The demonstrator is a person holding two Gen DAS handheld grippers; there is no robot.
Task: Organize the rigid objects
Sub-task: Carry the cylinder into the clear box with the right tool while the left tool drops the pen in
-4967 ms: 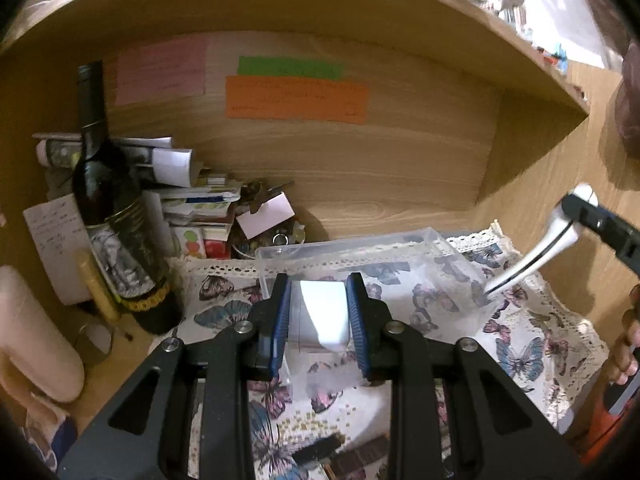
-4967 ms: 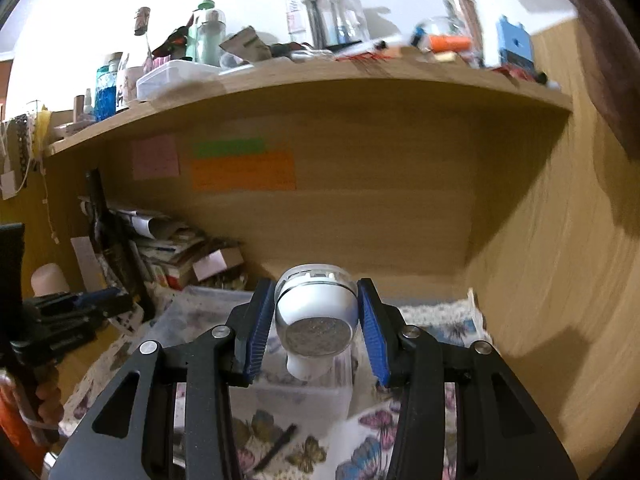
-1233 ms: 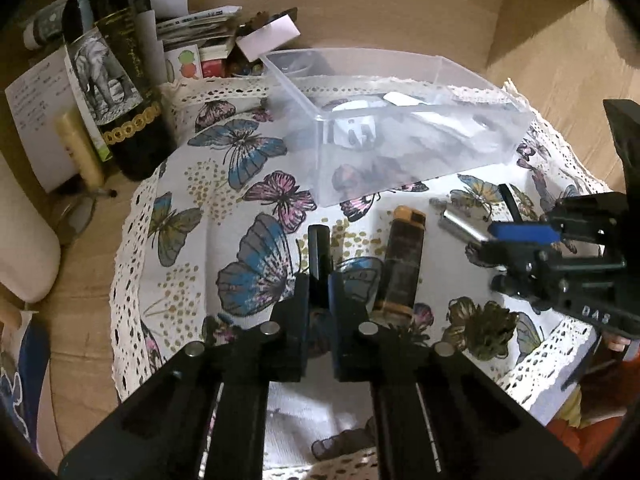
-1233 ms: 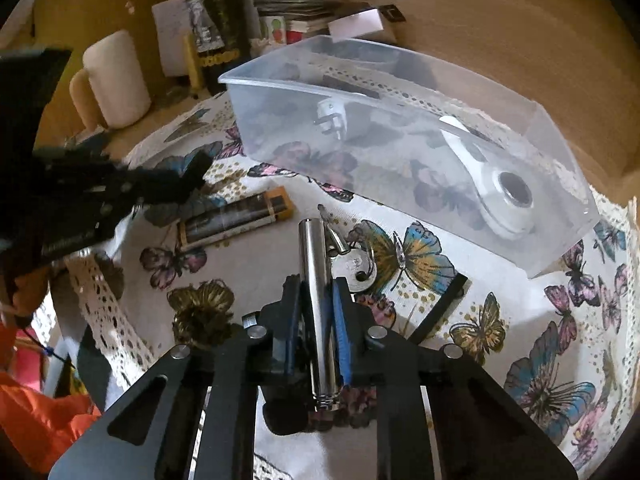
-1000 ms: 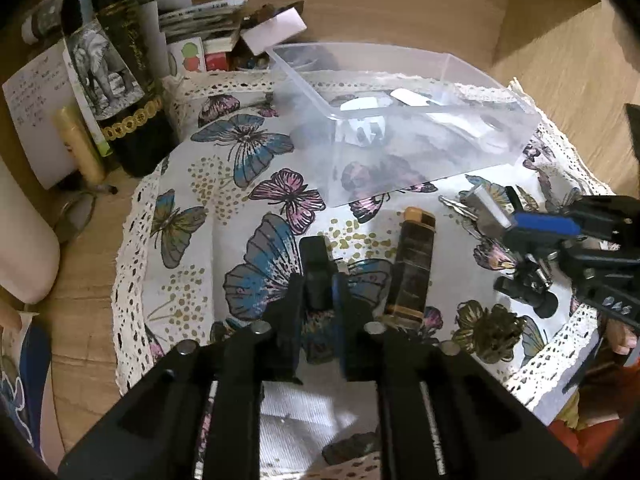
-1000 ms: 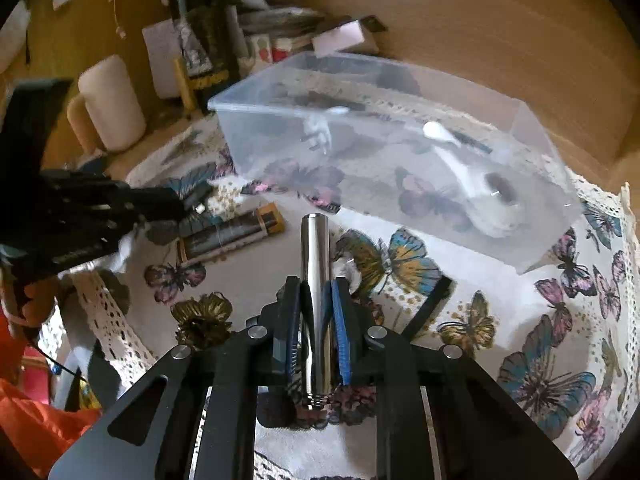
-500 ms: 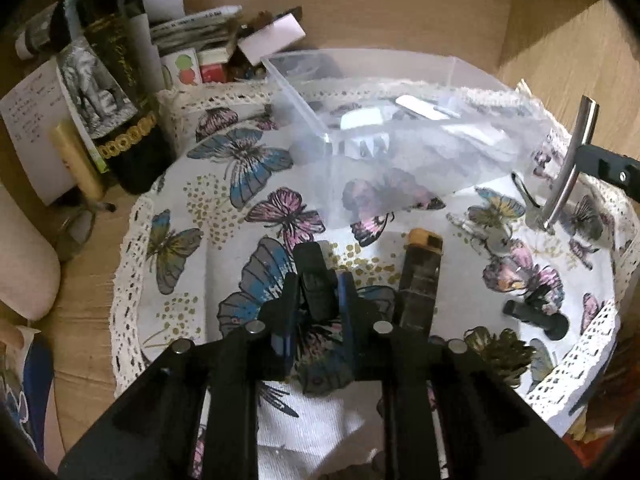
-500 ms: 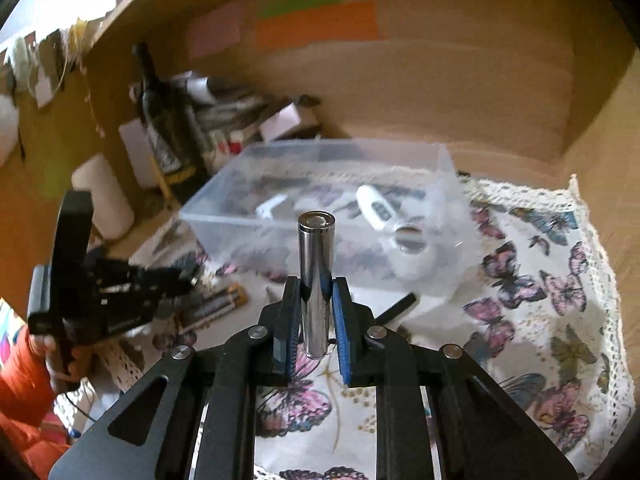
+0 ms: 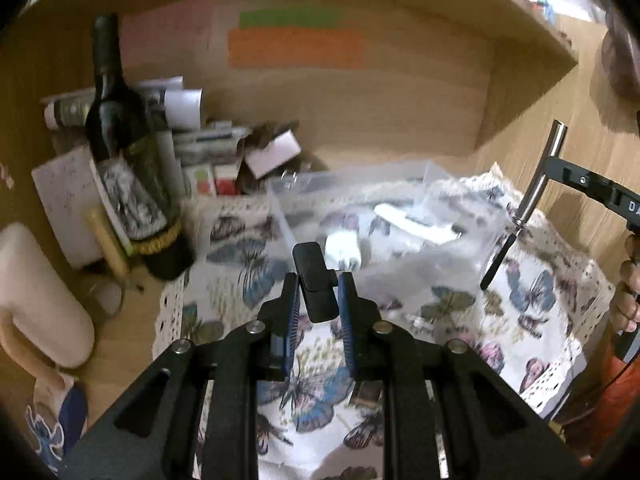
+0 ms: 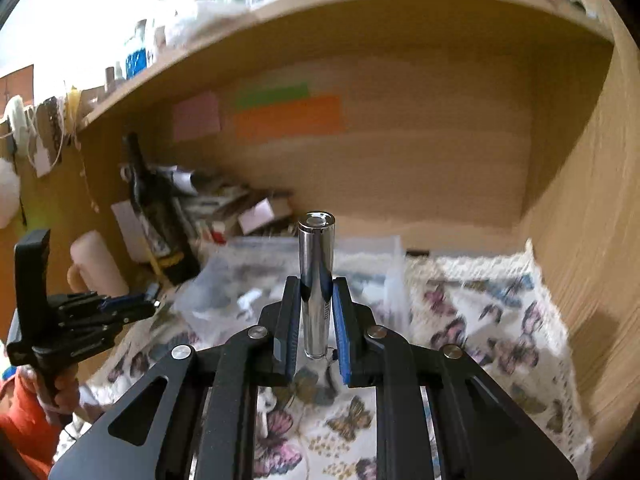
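Note:
My left gripper is shut on a small black block and holds it in the air in front of the clear plastic bin. My right gripper is shut on a shiny metal cylinder, upright, raised above the cloth before the bin. The cylinder also shows at the right in the left wrist view. The bin holds a white plug and a white shower head. The left gripper shows at the left in the right wrist view.
A butterfly tablecloth covers the desk. A dark wine bottle stands at the left with a stack of papers behind it. A cream roll lies at far left. A black stick leans near the bin's right end.
Both grippers have lifted their objects off the cloth and tilted up to face the shelf back wall. The metal cylinder and the black block are higher than half a second ago.

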